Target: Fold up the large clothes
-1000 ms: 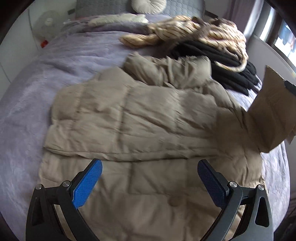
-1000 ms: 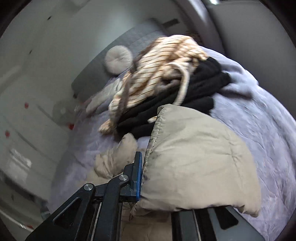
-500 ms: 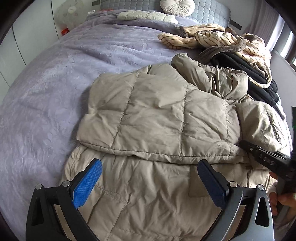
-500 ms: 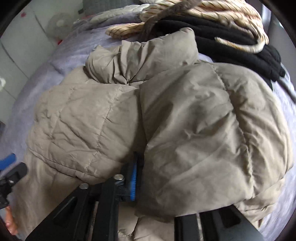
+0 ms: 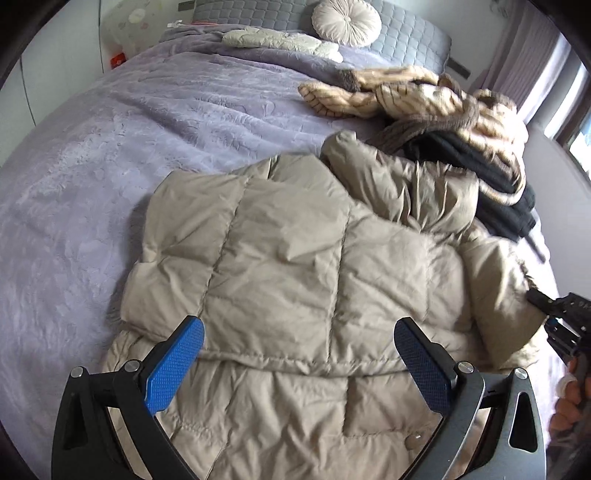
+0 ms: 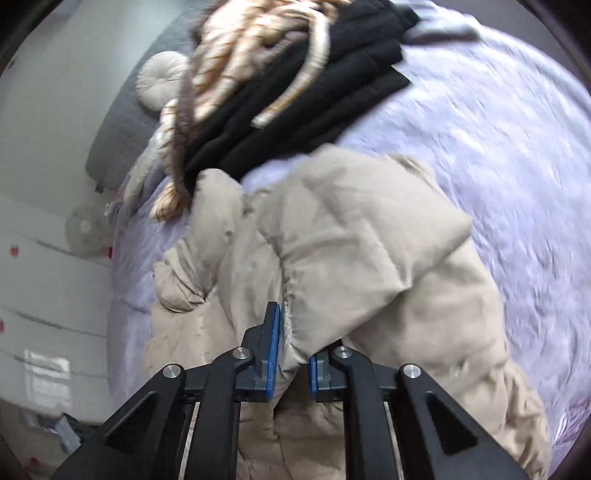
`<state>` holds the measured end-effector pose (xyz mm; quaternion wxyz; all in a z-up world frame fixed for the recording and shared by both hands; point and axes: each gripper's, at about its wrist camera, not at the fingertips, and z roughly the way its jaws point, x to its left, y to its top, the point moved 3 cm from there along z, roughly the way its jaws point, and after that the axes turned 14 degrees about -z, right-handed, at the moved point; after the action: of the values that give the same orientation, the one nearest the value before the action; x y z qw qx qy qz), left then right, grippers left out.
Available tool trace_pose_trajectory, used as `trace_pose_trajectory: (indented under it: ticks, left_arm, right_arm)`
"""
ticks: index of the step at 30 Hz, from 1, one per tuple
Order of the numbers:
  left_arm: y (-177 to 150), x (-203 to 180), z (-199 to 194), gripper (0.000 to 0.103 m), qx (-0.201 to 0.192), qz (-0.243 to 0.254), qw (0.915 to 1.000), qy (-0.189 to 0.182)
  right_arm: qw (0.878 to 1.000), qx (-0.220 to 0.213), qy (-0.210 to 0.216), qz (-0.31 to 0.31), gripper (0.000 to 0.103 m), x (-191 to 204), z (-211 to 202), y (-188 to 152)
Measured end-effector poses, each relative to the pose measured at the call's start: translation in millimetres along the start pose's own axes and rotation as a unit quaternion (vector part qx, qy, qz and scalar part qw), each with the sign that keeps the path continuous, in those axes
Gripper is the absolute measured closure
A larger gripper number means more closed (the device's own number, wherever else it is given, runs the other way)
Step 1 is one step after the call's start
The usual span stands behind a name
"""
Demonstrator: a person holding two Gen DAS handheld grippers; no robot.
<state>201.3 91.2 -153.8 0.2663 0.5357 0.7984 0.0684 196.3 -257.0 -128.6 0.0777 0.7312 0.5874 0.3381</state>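
Note:
A beige quilted puffer jacket (image 5: pixel 295 266) lies on the purple bed, its left side folded across the body. My left gripper (image 5: pixel 299 354) is open and empty, hovering just above the jacket's lower part. My right gripper (image 6: pixel 291 354) is shut on a fold of the jacket (image 6: pixel 362 236) at its right edge, with the padded cloth bunched over and beyond the fingers. The right gripper also shows at the right edge of the left wrist view (image 5: pixel 561 325), beside the jacket's right side.
A pile of black and striped tan clothes (image 5: pixel 461 129) lies on the bed beyond the jacket; it also shows in the right wrist view (image 6: pixel 295 74). The purple bedspread (image 5: pixel 110 155) spreads to the left. A round cushion (image 5: pixel 345 20) sits by the grey headboard.
My right gripper has carried the jacket's right side over and down onto the body, then drawn back toward the right edge, still gripping cloth. My left gripper has tilted but stays open above the jacket.

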Motion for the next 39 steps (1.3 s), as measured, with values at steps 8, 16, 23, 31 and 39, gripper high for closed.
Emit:
trace_pose_trajectory:
  ticks: [8,16,23,31,39]
  left_arm:
    - [23,39,-17,0.000,0.011,-0.076,0.9941,-0.077]
    - [23,46,-4,0.000,0.064,-0.105,0.9827,-0.138]
    - [7,14,32,0.000,0.113,-0.075,0.9795,-0.149]
    - [4,-14,66,0.088,0.150,-0.054,0.9785,-0.131]
    - [2,-48,70,0.088,0.106,0.014,0.9906,-0.086]
  right_arm:
    - [0.956,0.039,0.047,-0.287,0.090,160,40,-24]
    - [0.928,0.155,0.016,-0.339,0.044,164,82,-76]
    - [0.971,0.166,0.032,-0.169,0.035,50,20,-72]
    - [0.991,0.099,0.026,0.084,0.084,-76,-8,-53]
    - [0.992,0.083,-0.025,0.094,0.099,-104,10,-48]
